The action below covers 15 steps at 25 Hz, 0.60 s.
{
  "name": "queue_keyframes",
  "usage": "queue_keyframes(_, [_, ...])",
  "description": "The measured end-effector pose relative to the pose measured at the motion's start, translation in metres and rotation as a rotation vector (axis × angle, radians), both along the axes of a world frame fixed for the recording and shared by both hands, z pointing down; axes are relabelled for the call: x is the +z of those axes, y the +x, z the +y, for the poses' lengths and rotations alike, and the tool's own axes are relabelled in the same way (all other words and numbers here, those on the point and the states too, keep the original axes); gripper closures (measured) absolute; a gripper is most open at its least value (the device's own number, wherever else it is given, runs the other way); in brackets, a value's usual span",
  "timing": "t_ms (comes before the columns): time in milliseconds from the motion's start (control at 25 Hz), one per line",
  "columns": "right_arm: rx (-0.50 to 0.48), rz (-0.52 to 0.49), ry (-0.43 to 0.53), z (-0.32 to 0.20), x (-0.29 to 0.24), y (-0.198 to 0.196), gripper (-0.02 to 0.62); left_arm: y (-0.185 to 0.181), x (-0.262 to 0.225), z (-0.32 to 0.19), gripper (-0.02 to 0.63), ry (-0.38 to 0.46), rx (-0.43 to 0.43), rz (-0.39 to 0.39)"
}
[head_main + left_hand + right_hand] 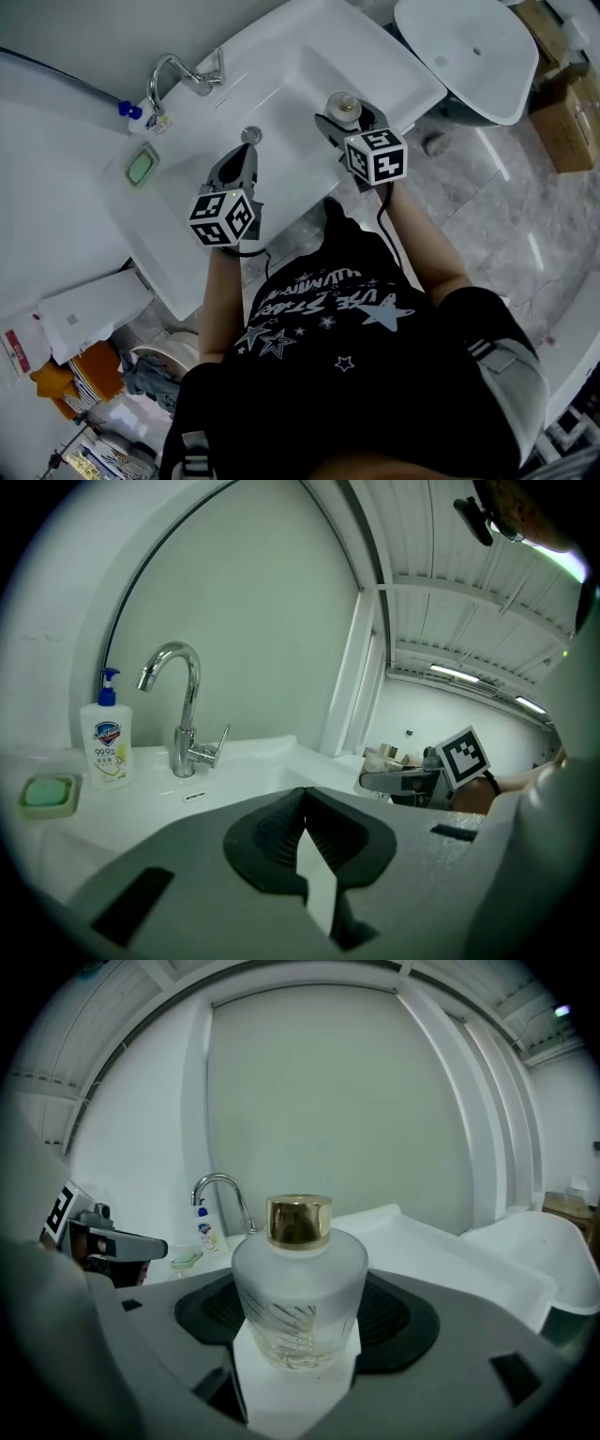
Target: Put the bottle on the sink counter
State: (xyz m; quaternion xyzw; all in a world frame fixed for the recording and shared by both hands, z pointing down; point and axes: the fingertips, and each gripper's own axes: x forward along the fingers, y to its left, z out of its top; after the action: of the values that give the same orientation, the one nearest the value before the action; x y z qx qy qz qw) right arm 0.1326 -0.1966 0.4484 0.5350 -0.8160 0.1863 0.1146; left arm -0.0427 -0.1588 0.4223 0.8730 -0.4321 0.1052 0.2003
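Right gripper pinches the frosted bottle upright, gold cap uppermost, at upper centre of the head view, over the sink's right part. Bare sink counter lies just beyond, toward upper right. Left gripper is pressed together, empty, and farther off.

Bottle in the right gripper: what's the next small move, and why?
Likely ease the right gripper toward the flat right rim of the counter and lower. Its jaws are shut on the bottle, which appears to be over the right edge of the basin. Whether it rests on anything is unclear.
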Motion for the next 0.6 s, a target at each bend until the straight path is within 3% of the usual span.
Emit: queue_keyframes(600, [-0.156,0.034,-0.01,-0.144,0.009,0.024,0.276,0.061,-0.005,-0.131,0.597,0.03,-0.075,-0.011])
